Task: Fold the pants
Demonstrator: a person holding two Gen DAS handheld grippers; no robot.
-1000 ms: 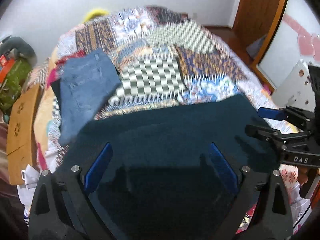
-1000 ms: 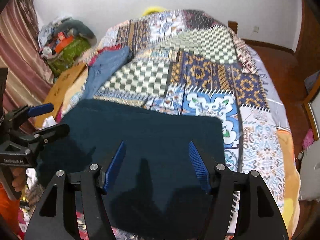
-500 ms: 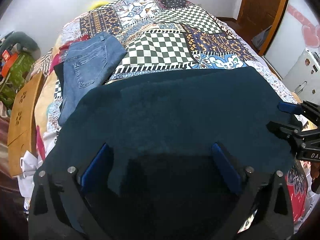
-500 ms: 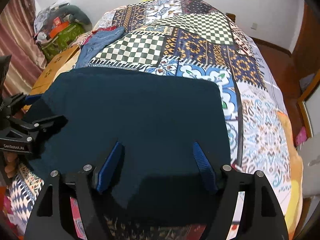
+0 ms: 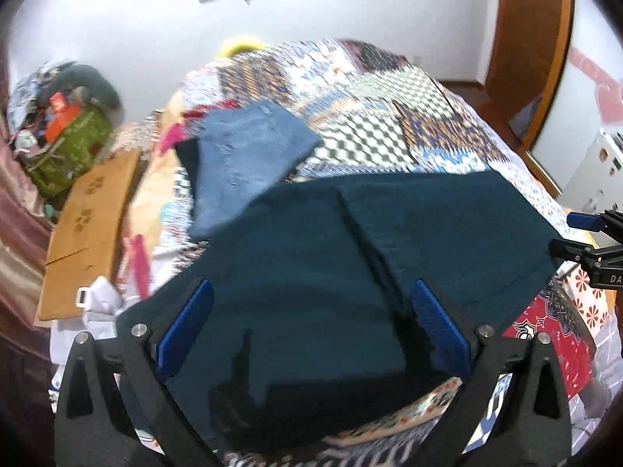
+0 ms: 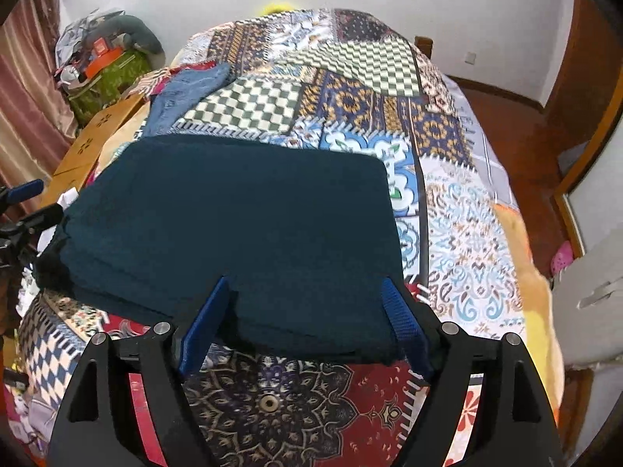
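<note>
Dark teal pants point(image 5: 311, 241) lie folded into a flat rectangle on the patchwork bedspread point(image 5: 389, 144), near its front edge; a fold line runs diagonally across them. My left gripper point(image 5: 311, 292) hovers over their near left part, jaws wide open, pads clear of the cloth. In the right wrist view the pants point(image 6: 233, 214) lie flat, and my right gripper point(image 6: 305, 284) straddles their near right edge with its jaws opening; the cloth lies between the fingers but is not pinched. Each gripper also shows in the other's view: the right gripper point(image 5: 584, 241) and the left gripper point(image 6: 27, 202).
Folded blue jeans point(image 5: 249, 155) lie at the far left of the bed, also seen as jeans point(image 6: 187, 89). A cardboard box point(image 5: 89, 218) and a green bag point(image 5: 66, 151) stand left of the bed. A wooden door point(image 5: 521, 46) and a white panel point(image 6: 592, 299) are to the right.
Both grippers pulled back toward the bed's near edge, so the pants' front edge and bedspread now show. The left view swung left. The right jaws widened.
</note>
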